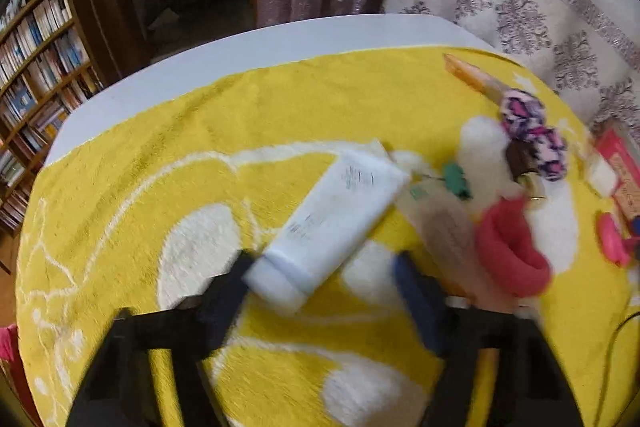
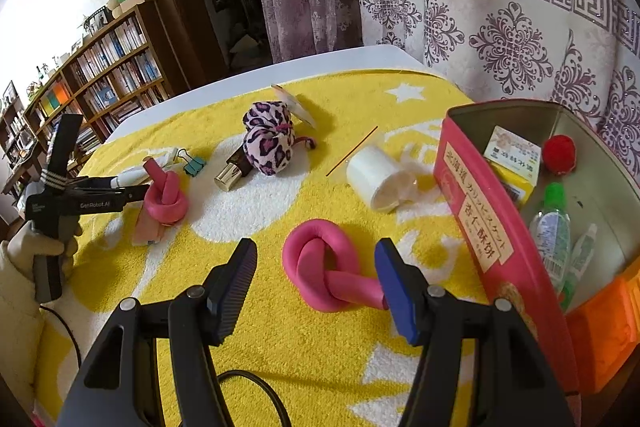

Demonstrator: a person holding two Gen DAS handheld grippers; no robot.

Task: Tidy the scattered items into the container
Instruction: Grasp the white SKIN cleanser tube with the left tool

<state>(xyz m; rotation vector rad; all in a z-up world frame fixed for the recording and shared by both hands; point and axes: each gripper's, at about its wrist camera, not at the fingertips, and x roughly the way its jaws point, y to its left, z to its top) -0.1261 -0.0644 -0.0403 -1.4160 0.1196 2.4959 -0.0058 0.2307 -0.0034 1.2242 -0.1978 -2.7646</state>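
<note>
A white tube [image 1: 340,211] lies slantwise on the yellow towel [image 1: 160,155], its capped end between the fingers of my left gripper [image 1: 320,267]. The left finger is at the cap and the right finger stands clear of the tube, so the jaws are open; the view is blurred. My right gripper [image 2: 316,255] is open over a pink knotted foam roller [image 2: 320,267], whose tail reaches the right finger. The red tin [image 2: 472,195] stands at the right and holds a yellow box, a red pom-pom [image 2: 559,154] and a green-capped bottle [image 2: 551,223].
On the towel lie a second pink roller [image 2: 166,201], a teal binder clip [image 2: 195,165], a gold-capped tube [image 2: 232,175], a leopard-print scrunchie [image 2: 268,139], a white tape roll [image 2: 376,177] and a thin stick [image 2: 352,151]. An orange box [image 2: 604,327] sits near the tin.
</note>
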